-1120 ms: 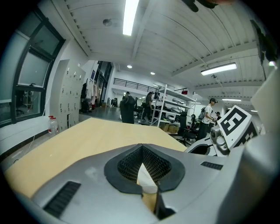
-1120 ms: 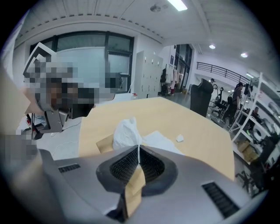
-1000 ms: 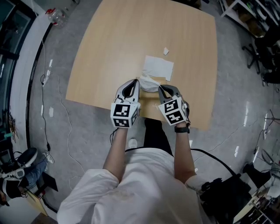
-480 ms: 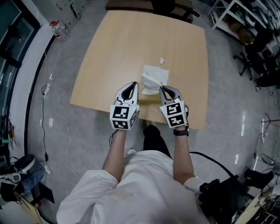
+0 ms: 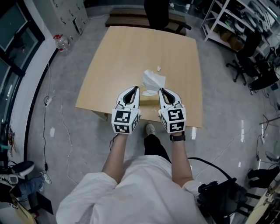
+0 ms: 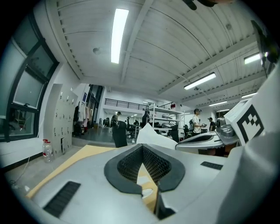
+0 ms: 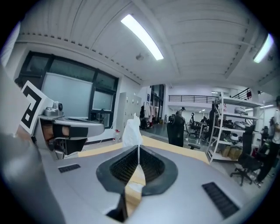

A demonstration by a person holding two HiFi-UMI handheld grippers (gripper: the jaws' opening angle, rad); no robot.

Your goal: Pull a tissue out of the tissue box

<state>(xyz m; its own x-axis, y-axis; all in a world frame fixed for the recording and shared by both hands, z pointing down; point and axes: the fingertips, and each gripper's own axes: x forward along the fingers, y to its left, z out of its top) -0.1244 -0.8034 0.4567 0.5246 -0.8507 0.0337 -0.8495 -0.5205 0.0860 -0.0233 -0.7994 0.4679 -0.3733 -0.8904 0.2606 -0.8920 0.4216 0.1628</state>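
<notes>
A white tissue [image 5: 149,81] hangs in the air between my two raised grippers. My right gripper [image 5: 161,90] is shut on it; in the right gripper view the tissue [image 7: 131,130] stands up straight out of the closed tips [image 7: 139,147]. My left gripper [image 5: 136,89] is level with the right one, its jaws shut [image 6: 142,147]. From the left gripper view the tissue [image 6: 153,136] shows just behind those tips, and I cannot tell whether they pinch its edge. A tan tissue box [image 5: 148,101] lies on the table below, between the grippers.
The wooden table [image 5: 127,57] has another flat white tissue [image 5: 159,79] and a small white scrap [image 5: 159,68] on it. A black chair [image 5: 156,13] stands at the far edge. Shelving [image 5: 227,26] and office chairs [image 5: 249,61] stand on the right, a water bottle [image 5: 62,42] on the floor to the left.
Both grippers have risen side by side, and the tissue has come up with them, stretching taller above the box. The table now looks smaller and farther below.
</notes>
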